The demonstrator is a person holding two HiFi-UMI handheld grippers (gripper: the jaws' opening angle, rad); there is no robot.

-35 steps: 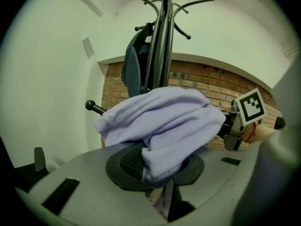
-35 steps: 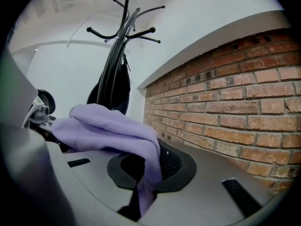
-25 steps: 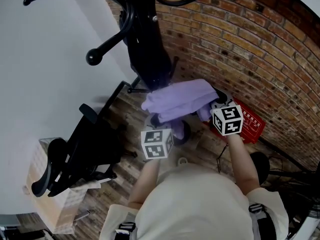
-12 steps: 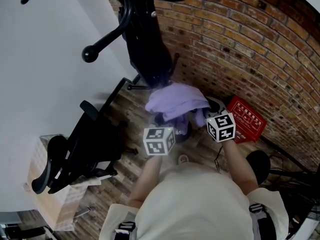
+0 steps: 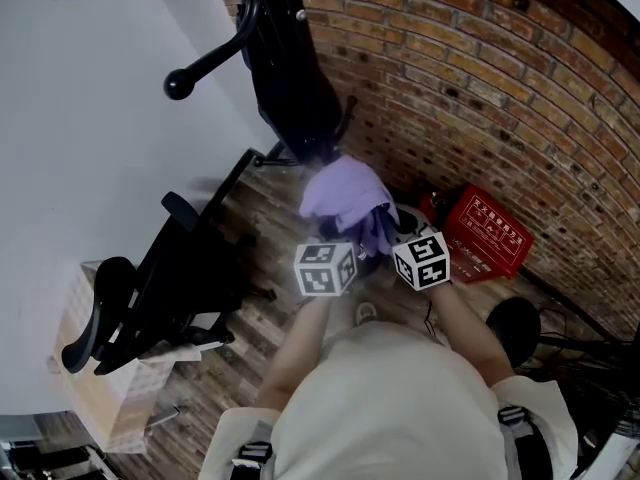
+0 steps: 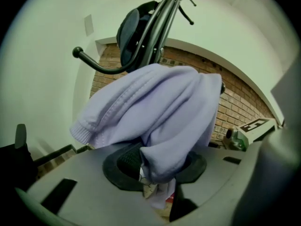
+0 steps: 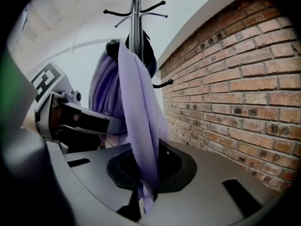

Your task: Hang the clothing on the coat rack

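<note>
Well, nearest to me the person has both tools pushed forward at about waist height. The right gripper (image 7: 146, 182) is nearly closed, pinching a thin hanging strip of the lavender clothing (image 5: 345, 193). The left gripper (image 6: 157, 185) has just been opening its jaws. They stand roughly half apart, with a thick fold of the same garment bunched between them and heaped over their tops (it looks loosened rather than squeezed).

Just beyond the tools, the garment droops in a rounded heap, low down near the foot of the coat rack (image 5: 262, 28). It is well below the knobbed hook (image 5: 180, 85), and a dark coat (image 5: 295, 103) already hangs on the pole. Behind that is the brick wall (image 5: 480, 88).

I'd judge the step to be sorting out the hold, with the hanging itself not yet begun. Next the left tool needs a firmer bite, perhaps near the collar. Then both must lift the garment high enough to loop it over a free hook.
</note>
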